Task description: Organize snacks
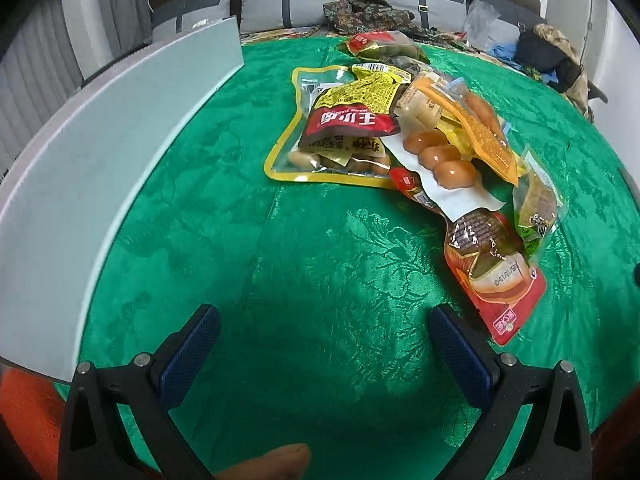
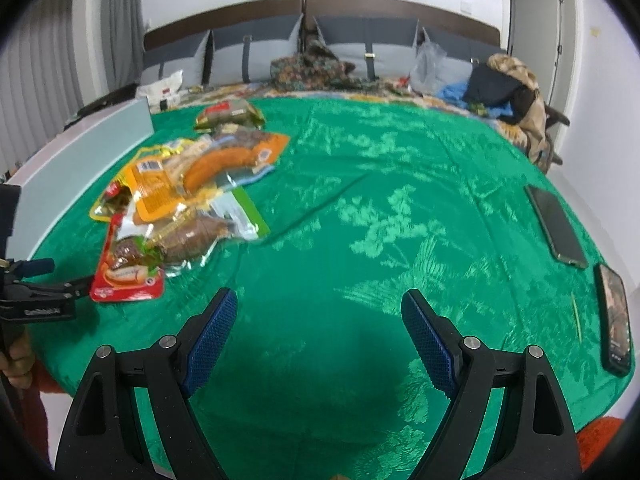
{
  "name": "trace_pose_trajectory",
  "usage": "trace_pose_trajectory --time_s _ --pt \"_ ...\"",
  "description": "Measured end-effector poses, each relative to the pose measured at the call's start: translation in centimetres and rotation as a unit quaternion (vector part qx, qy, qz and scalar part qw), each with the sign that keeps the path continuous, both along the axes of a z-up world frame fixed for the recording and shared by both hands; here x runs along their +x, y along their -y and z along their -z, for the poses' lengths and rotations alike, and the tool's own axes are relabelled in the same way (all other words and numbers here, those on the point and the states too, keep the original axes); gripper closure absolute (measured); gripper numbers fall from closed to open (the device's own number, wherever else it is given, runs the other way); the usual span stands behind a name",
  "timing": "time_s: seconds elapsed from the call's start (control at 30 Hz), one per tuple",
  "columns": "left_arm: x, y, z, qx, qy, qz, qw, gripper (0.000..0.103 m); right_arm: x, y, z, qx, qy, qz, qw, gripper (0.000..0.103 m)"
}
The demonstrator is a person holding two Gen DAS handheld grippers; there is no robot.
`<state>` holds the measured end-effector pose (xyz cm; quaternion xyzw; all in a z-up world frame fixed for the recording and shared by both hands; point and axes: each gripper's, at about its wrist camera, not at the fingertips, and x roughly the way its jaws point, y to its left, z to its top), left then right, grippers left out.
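A pile of several snack packets point(image 1: 420, 148) lies on the green tablecloth point(image 1: 280, 240), ahead and right of my left gripper point(image 1: 324, 324). The nearest is a red packet point(image 1: 496, 280). One packet point(image 1: 380, 46) lies apart at the far edge. My left gripper is open and empty above the cloth. In the right wrist view the pile point(image 2: 188, 200) is at the left, with the separate packet point(image 2: 230, 114) behind it. My right gripper point(image 2: 318, 312) is open and empty over bare cloth point(image 2: 380, 220). The left gripper point(image 2: 40, 288) shows at the left edge.
A pale grey-blue box point(image 1: 100, 160) stands along the table's left edge, also in the right wrist view point(image 2: 80, 160). Two phones point(image 2: 556, 224) point(image 2: 616, 324) lie at the table's right edge. A sofa with clothes and bags point(image 2: 360, 64) is behind the table.
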<state>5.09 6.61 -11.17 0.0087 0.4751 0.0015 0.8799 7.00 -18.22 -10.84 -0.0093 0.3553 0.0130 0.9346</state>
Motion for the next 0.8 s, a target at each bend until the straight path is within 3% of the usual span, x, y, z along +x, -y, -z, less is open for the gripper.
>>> trace_pose_trajectory --time_s 0.2,0.8 --pt "-0.1 -0.4 0.1 -0.012 0.002 -0.001 0.9999 0.0 0.9 0.1 1.6 0.0 -0.035 0.003 0.999 0.016" --pt "0.5 -0.5 0.2 -0.013 -0.004 0.012 0.9998 0.0 1.3 -0.5 3.3 -0.019 -0.073 -0.006 0.997 0.016"
